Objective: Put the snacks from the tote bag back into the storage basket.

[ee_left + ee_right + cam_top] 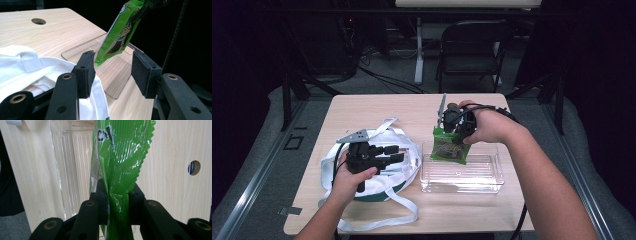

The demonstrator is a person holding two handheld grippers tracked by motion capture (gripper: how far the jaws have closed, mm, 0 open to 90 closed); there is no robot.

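A: The right tongs (117,202) are clamped on the top edge of a green snack packet (450,146), so the packet hangs free, its lower end dipping toward the clear plastic bin (462,186) on the tabletop (362,107). Pinching the crimped seal keeps the contents from being crushed.

B: And the left tongs (113,72)?

A: They stand about half apart with nothing between the pads, resting over the white tote bag (408,147) just beside the bin. One jaw lies against the bag's cloth, probably to keep its mouth steady.

B: So the packet looks bound for the bin?

A: Judging by its position above the bin's left part, yes; it isn't resting on the floor of the bin yet.
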